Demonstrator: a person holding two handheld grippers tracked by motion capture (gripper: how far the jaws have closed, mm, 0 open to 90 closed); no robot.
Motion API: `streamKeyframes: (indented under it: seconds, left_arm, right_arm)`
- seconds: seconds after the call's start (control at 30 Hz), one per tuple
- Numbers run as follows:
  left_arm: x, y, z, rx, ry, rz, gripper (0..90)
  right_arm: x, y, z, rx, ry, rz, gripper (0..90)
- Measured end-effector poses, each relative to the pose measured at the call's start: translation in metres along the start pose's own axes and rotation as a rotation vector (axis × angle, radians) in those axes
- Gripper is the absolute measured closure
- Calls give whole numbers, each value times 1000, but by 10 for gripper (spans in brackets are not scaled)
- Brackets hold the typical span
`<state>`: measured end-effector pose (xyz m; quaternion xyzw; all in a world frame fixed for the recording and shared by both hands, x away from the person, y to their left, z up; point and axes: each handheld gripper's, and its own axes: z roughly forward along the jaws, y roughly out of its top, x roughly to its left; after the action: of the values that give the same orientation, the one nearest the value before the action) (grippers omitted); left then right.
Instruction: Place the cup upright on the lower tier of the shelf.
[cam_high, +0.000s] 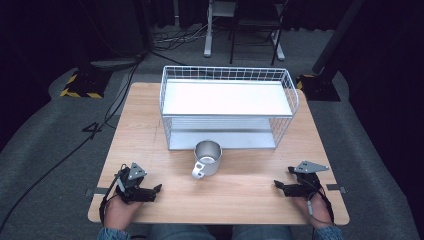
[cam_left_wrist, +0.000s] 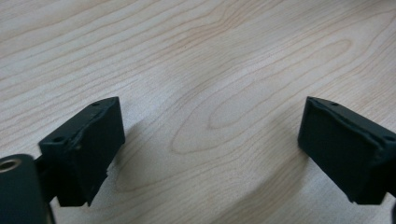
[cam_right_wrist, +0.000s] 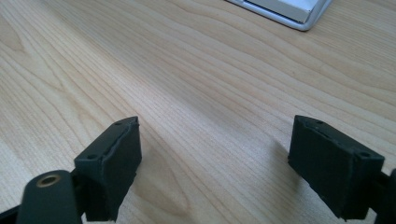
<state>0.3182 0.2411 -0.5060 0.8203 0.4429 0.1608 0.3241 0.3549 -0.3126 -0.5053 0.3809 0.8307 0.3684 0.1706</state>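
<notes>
Steel mug (cam_high: 208, 157) stands before the wire rack (cam_high: 227, 107), both grippers (cam_high: 152, 190) (cam_high: 280, 186) wide and empty beside it, so a careless sideways grasp may tip it.

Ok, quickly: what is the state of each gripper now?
Left gripper: open, holding nothing, over bare table.
Right gripper: open, holding nothing.

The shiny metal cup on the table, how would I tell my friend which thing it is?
Look at the light wooden table and find the big white wire basket shelf at its far side. Right in front of that shelf, near the table's middle, stands the small silver metal mug, upright and open on top. It is the one round, shiny thing, with a loop handle pointing toward the person.
</notes>
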Motion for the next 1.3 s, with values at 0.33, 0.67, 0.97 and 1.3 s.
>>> streamKeyframes:
  seconds: [0.33, 0.67, 0.97, 1.3]
  left_arm:
    - [-10, 5, -14, -66, 2, -39, 0]
    - [-19, 14, -40, -239, -69, -96, 2]
    - [-32, 22, -46, -267, -49, -71, 2]
    - [-59, 41, -45, -286, -88, -19, 3]
  right_arm:
    - [-1, 1, 1, 1, -7, 3, 171]
    - [-1, 1, 1, -1, -10, 6, 180]
    - [-1, 1, 1, -3, -11, 7, 193]
    - [0, 1, 0, -5, -12, 7, 200]
